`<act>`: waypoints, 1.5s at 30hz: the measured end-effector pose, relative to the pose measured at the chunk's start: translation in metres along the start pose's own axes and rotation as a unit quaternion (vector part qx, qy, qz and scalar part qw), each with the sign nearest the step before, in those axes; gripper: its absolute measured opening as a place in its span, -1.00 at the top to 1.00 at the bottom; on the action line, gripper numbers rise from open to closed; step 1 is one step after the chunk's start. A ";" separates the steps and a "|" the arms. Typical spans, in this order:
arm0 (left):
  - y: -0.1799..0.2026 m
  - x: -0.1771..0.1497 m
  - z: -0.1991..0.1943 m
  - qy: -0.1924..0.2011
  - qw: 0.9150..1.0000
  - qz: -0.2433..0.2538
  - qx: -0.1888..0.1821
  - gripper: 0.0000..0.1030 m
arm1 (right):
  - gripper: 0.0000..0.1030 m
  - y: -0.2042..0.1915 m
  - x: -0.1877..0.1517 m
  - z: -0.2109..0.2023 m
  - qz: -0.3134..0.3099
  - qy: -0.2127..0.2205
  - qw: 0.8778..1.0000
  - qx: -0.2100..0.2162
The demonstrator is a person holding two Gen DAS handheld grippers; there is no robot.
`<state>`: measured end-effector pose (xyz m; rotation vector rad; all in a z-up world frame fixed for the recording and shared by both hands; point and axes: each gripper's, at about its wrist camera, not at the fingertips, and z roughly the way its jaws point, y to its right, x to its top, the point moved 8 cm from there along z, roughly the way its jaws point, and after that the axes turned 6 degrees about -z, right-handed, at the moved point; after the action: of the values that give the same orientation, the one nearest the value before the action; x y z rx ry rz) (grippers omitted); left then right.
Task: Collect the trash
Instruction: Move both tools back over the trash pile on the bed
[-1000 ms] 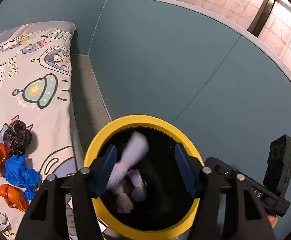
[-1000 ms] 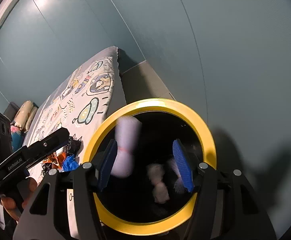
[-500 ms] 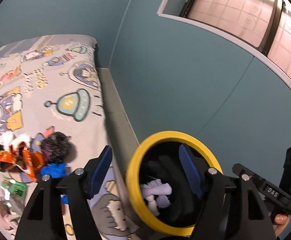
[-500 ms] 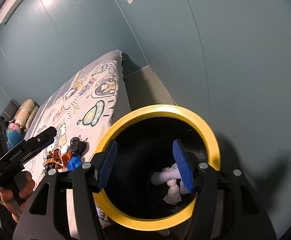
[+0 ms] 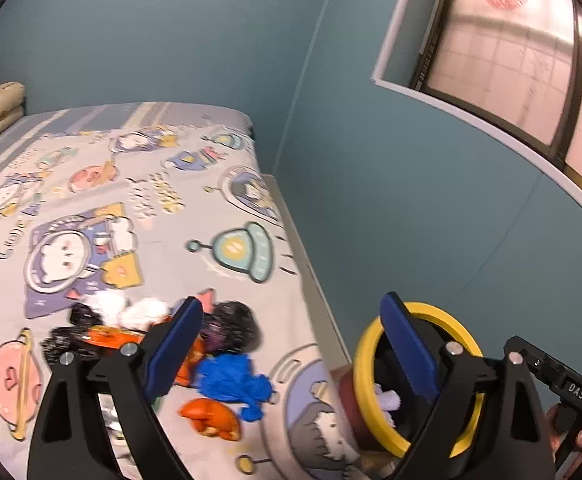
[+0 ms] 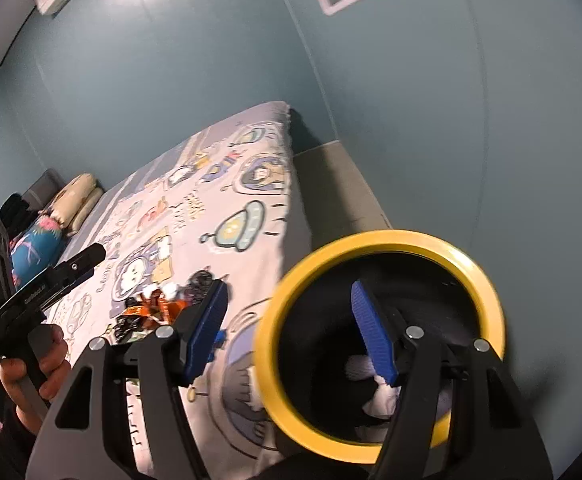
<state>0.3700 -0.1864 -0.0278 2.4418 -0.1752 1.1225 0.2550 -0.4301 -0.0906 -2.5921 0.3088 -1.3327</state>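
Bed with the grey cartoon space-print sheet [image 5: 139, 208] fills the left and centre of your left wrist view; in the right wrist view it runs from centre toward the left edge.

Round black bin with the yellow plastic rim [image 6: 379, 320] sits in the lower right of both views, beside the bed's edge. White crumpled paper wads [image 6: 383, 396] lie inside it, low in the opening.

Trash pile on the sheet, lower left-centre of your left view: a crumpled blue plastic piece [image 5: 231, 380], an orange wrapper [image 5: 211, 416] just below it, a black crumpled bag [image 5: 231, 326] above it, white tissue wads [image 5: 127, 308] further left. All blurred.

Your left gripper [image 5: 291, 352]: blue pads wide apart, jaws have just been opening, nothing between them. One pad over the pile, the other over the bin rim.

Your right gripper [image 6: 291, 328]: pads apart, jaws have just been opening, nothing gripped. The right pad sits over the bin mouth.
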 end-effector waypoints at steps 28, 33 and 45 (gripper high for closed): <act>-0.174 0.013 -0.058 0.026 0.990 -0.061 0.127 -0.85 | -0.20 -0.142 -0.021 0.052 -0.101 -0.049 0.991 0.076; -0.204 0.003 -0.051 0.013 0.986 -0.085 0.140 -0.85 | -0.20 -0.157 -0.029 0.067 -0.114 -0.063 0.989 0.076; -0.254 -0.025 -0.024 -0.023 0.981 -0.111 0.160 -0.85 | -0.20 -0.181 -0.048 0.110 -0.142 -0.097 0.983 0.065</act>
<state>0.4109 0.0500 -0.1196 2.6836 0.2806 1.0620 0.3338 -0.2338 -0.1392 -2.6977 -0.1804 -1.1230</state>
